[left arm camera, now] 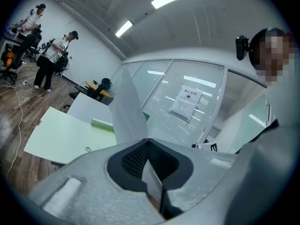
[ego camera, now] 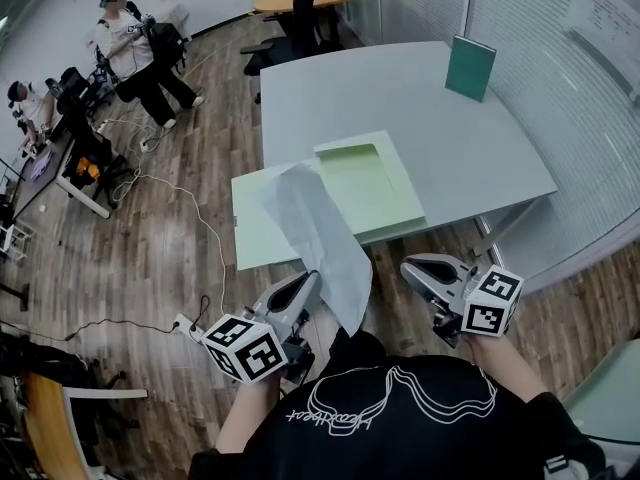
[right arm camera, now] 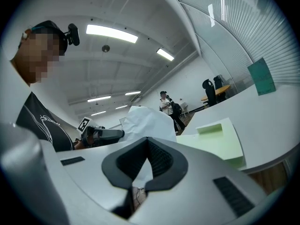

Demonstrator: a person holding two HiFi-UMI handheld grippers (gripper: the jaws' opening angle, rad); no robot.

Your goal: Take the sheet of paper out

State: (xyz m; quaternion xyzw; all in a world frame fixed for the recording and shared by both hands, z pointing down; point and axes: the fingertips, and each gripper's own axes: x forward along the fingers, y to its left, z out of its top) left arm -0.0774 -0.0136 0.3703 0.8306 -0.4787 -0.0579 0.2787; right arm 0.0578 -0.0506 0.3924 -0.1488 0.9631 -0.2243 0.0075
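Note:
A white sheet of paper hangs in the air between me and the table, its lower edge pinched in my left gripper, which is shut on it. In the left gripper view the sheet rises straight out of the closed jaws of the left gripper. The pale green folder lies open on the grey table, partly over its near edge. My right gripper floats to the right of the sheet, shut, holding nothing. In the right gripper view the paper shows beyond the right gripper.
A teal book stands upright at the table's far right. A glass wall with blinds runs along the right. Two people and desks with gear stand at the far left, and cables trail over the wooden floor.

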